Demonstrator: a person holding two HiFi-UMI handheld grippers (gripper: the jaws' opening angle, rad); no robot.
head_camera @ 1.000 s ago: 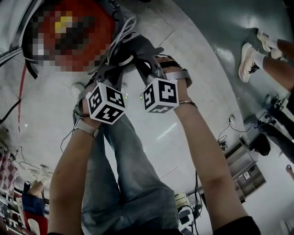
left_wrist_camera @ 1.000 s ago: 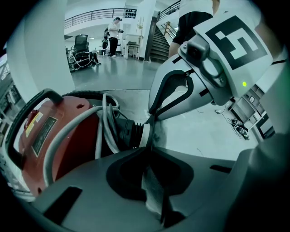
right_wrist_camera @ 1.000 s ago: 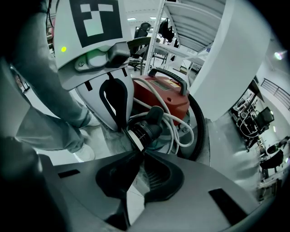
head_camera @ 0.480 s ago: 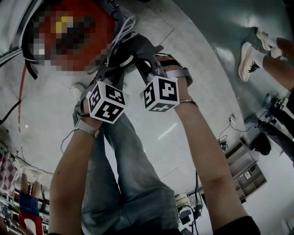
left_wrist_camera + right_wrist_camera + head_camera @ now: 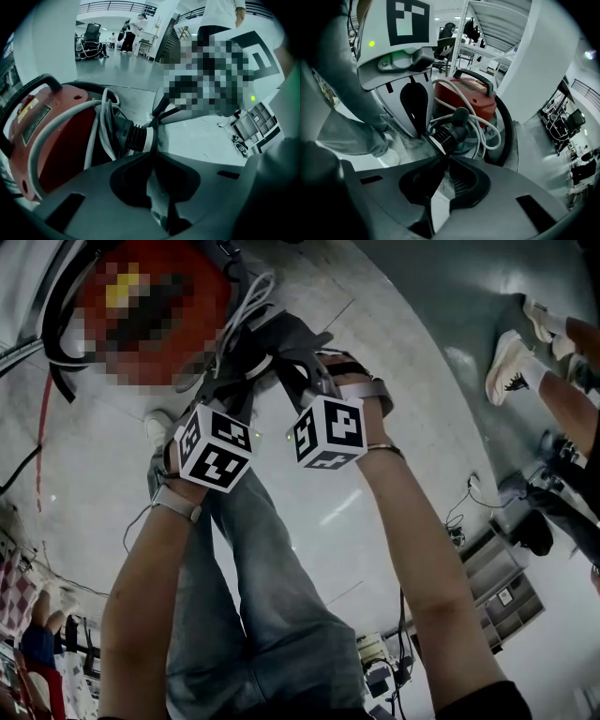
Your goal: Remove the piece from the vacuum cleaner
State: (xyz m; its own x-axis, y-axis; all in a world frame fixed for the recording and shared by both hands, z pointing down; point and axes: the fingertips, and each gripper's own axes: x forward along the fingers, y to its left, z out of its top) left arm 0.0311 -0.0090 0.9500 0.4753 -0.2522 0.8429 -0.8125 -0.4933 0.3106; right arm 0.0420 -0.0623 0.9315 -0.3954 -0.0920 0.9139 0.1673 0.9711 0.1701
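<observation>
The red vacuum cleaner (image 5: pixel 51 136) stands on the pale floor (image 5: pixel 375 362), at about 11 o'clock from the two grippers in the head view. A white cord (image 5: pixel 104 137) is looped over it and a black hose (image 5: pixel 508 126) curves round its 3 o'clock side in the right gripper view. The black ribbed hose connector (image 5: pixel 450 133) juts out from the body towards the person. The left gripper (image 5: pixel 152 152) comes at it from 6 o'clock, its fingers drawn close and pinching the edge of the connector's pale collar. The right gripper (image 5: pixel 444 158) sits just beside it, fingers pressed together with their tips against the ribbed part. Whether they nip anything there I cannot tell.
</observation>
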